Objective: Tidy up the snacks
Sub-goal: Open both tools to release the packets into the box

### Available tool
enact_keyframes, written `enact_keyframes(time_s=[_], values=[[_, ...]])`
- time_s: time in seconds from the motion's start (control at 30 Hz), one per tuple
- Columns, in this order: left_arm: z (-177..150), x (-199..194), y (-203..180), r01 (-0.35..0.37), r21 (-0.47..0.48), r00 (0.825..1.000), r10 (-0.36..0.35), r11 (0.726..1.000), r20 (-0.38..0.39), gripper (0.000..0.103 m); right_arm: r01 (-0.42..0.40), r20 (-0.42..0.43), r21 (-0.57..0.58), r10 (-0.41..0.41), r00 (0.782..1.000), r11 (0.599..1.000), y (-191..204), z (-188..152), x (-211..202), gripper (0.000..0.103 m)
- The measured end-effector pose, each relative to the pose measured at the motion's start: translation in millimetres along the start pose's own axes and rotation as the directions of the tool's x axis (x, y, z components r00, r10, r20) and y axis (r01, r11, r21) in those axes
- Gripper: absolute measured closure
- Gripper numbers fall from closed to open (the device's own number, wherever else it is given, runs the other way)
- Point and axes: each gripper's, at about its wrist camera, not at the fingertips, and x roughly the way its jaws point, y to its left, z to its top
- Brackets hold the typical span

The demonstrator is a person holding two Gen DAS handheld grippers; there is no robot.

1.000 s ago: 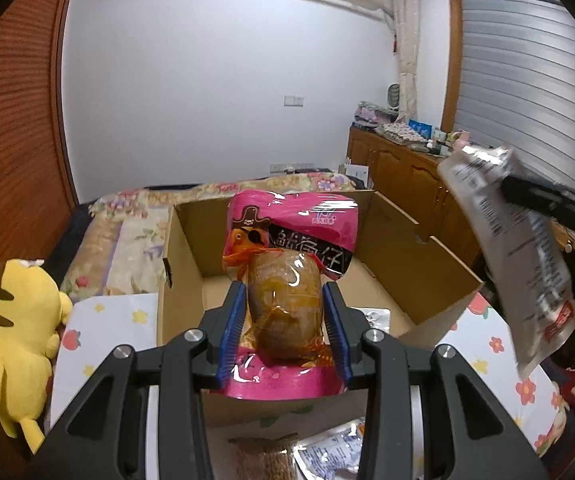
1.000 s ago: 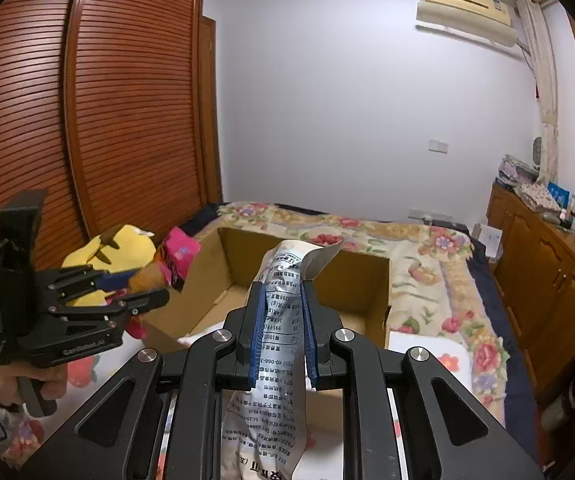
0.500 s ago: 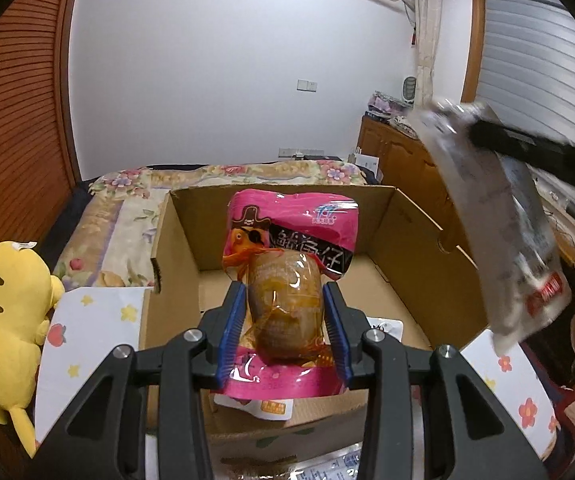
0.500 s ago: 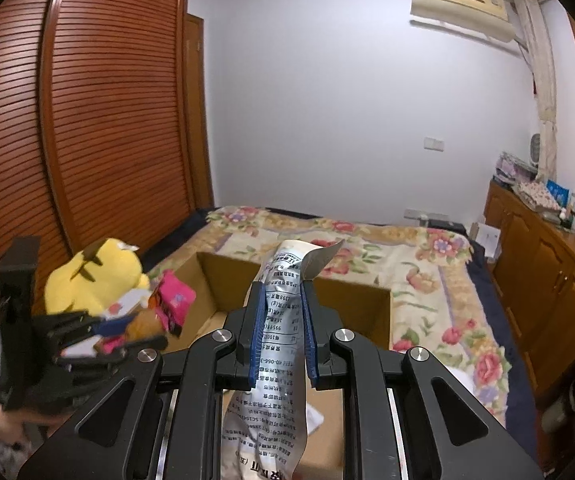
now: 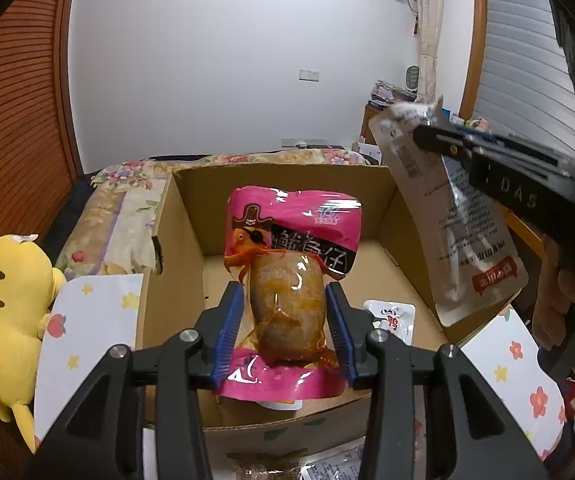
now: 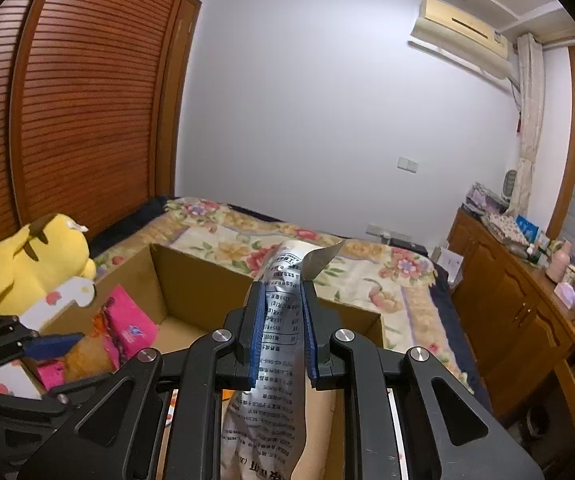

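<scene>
My left gripper (image 5: 285, 330) is shut on a pink fish snack pack (image 5: 291, 280) and holds it over the open cardboard box (image 5: 175, 264). The pack also shows in the right wrist view (image 6: 127, 328). My right gripper (image 6: 283, 322) is shut on a silver snack pouch (image 6: 275, 392) and holds it above the box's right wall (image 6: 191, 280). In the left wrist view the pouch (image 5: 459, 232) hangs from the right gripper at the upper right. A small white snack packet (image 5: 393, 318) lies on the box floor.
A yellow plush toy (image 5: 3, 312) sits left of the box. The box stands on a white flowered cloth (image 5: 87, 320). More snack packs (image 5: 327, 468) lie in front of the box. A flowered bed (image 6: 327, 256) lies behind; a wooden cabinet (image 6: 519, 320) stands at right.
Both grippers have moved forward over the box with their packs. The silver pouch has shifted left toward the box's right wall. The box now fills more of both views.
</scene>
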Motion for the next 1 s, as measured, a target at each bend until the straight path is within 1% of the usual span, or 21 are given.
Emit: enact_keyframes(time_s=[0.13,0.23,0.33,0.4,0.43,0.47,0.5,0.67,0.7,0.8,0.83,0.9,1.0], values=[[-2.1,0.3,0.6,-0.008,0.000,1.000,0.008,1.000,-0.005,0.060,-0.004,-0.038,-0.002,0.004,0.999,1.000,-0.2,-8.5,7.2,0.088],[-3.8,-0.4,1.3,-0.006,0.000,1.000,0.006,1.000,-0.002,0.052,-0.007,-0.065,-0.002,0.007,0.998,1.000,1.5,-18.1,11.8,0.088],[-4.8,-2.8,1.2,-0.006,0.001,1.000,0.006,1.000,0.003,0.052,-0.012,-0.075,0.000,0.012,0.997,1.000,0.8,-24.4,12.5,0.088],[-6.2,-4.9,2.0,-0.011,0.002,1.000,0.011,1.000,0.009,0.051,-0.018,-0.082,0.010,0.019,0.996,1.000,-1.1,-27.6,13.1,0.090],[-7.2,-6.8,1.5,-0.015,0.004,1.000,0.015,1.000,0.013,0.047,-0.017,-0.087,0.014,0.018,0.996,1.000,-2.0,-29.0,13.7,0.090],[-8.2,-8.8,0.8,-0.016,0.005,1.000,0.016,1.000,0.019,0.046,-0.018,-0.094,0.017,0.020,0.995,1.000,-2.5,-30.9,14.6,0.097],[-9.2,-11.0,0.6,-0.016,0.007,1.000,0.015,1.000,0.026,0.046,-0.022,-0.105,0.022,0.024,0.994,1.000,-4.2,-34.4,16.3,0.099],[-17.8,-20.2,-3.5,-0.019,0.033,0.999,0.017,0.999,0.042,0.043,-0.044,-0.143,0.042,0.049,0.989,0.998,-7.7,-46.8,21.3,0.099],[-19.5,-22.4,-5.0,-0.019,0.039,0.999,0.017,0.999,0.048,0.042,-0.049,-0.145,0.053,0.056,0.988,0.997,-9.2,-49.1,20.7,0.099],[-24.7,-31.1,-10.9,-0.018,0.070,0.997,0.013,0.997,0.072,0.034,-0.078,-0.143,0.077,0.089,0.986,0.994,-12.6,-55.4,14.4,0.099],[-26.6,-34.3,-12.2,-0.014,0.076,0.997,0.007,0.997,0.083,0.027,-0.084,-0.142,0.078,0.094,0.985,0.993,-12.2,-56.1,12.5,0.099],[-30.6,-40.1,-14.9,0.000,0.085,0.995,-0.008,0.996,0.098,0.026,-0.101,-0.138,0.083,0.111,0.984,0.991,-12.3,-59.5,7.0,0.099],[-35.9,-45.9,-18.5,0.008,0.092,0.995,-0.017,0.996,0.099,0.025,-0.129,-0.132,0.098,0.141,0.981,0.987,-11.3,-63.9,-2.8,0.099]])
